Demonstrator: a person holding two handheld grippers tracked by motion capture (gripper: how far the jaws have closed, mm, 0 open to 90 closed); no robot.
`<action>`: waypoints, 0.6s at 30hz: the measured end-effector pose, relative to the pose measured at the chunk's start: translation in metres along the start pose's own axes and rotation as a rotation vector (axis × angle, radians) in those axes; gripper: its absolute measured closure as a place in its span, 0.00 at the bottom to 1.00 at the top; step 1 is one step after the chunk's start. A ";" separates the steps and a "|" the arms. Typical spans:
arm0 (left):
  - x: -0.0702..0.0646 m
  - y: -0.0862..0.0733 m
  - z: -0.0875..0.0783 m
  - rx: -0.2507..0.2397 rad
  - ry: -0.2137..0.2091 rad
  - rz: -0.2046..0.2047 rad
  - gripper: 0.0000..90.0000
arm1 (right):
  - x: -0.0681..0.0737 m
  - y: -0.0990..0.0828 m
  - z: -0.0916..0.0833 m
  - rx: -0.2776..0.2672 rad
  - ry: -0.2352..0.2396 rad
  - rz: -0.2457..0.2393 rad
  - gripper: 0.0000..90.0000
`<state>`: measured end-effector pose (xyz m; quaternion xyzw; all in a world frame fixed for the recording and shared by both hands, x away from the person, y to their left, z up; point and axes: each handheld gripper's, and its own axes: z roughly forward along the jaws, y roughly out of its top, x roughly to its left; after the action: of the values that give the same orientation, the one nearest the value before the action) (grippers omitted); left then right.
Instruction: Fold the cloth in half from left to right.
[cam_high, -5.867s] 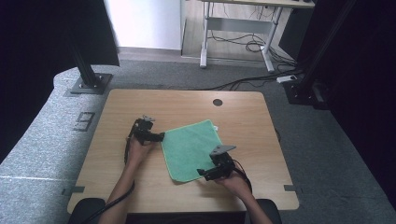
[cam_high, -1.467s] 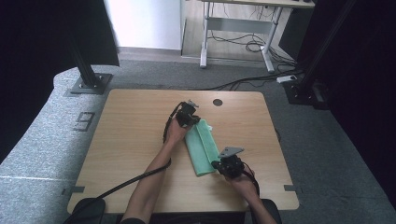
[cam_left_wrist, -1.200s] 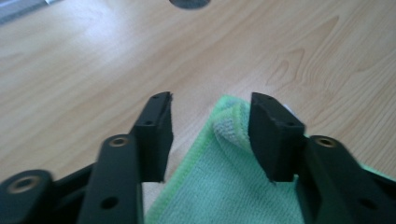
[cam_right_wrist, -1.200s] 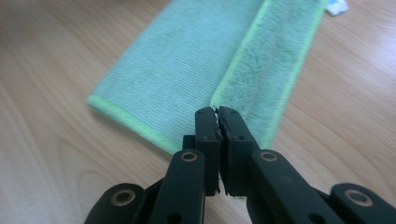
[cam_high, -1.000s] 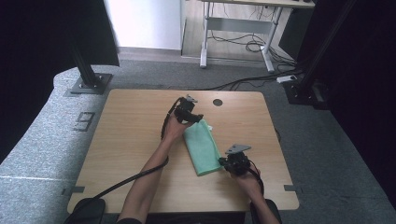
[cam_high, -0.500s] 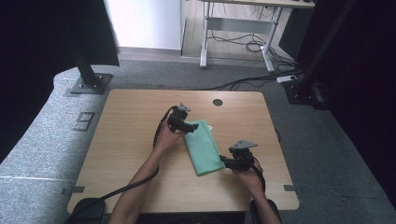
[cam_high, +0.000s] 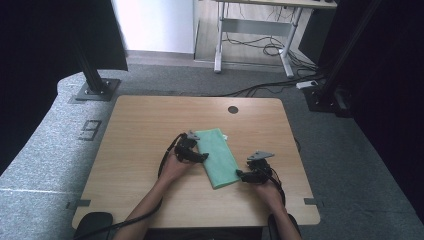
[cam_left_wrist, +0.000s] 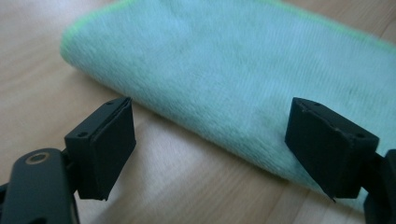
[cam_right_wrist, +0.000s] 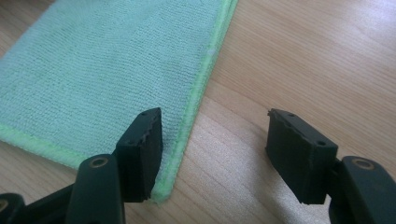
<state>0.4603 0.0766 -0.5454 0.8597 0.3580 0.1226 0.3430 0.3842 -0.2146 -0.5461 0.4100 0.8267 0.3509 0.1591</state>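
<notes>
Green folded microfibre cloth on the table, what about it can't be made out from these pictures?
- Green folded microfibre cloth: number of layers, too small in the high view.
- Its far end: cut off by the top edge in the right gripper view.
- Its underside: hidden against the wooden table.
- White scrap at its far corner: too small.

Both handheld grippers, the left gripper (cam_high: 202, 157) and the right gripper (cam_high: 240, 175), are black, each topped by a grey three-cornered plate, trailing a black cable; blocky ridged black pads (cam_right_wrist: 144, 149) carry small screw holes. Forearms are bare.

Both grippers low & level, L gripper (cam_high: 199, 156) + R gripper (cam_high: 241, 175) jaws just opened wide, nothing between.
</notes>
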 end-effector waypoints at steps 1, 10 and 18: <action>0.000 -0.001 0.001 -0.006 0.004 0.002 0.17 | 0.000 0.000 0.000 0.002 0.002 0.001 0.40; 0.017 0.000 0.001 -0.005 0.028 -0.012 0.16 | 0.016 0.002 0.003 0.003 0.056 -0.056 0.39; 0.035 0.000 0.000 -0.011 0.043 -0.034 0.16 | 0.038 0.010 0.013 -0.008 0.078 -0.110 0.38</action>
<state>0.4858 0.1012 -0.5468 0.8489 0.3790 0.1370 0.3419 0.3735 -0.1744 -0.5465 0.3492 0.8522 0.3606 0.1475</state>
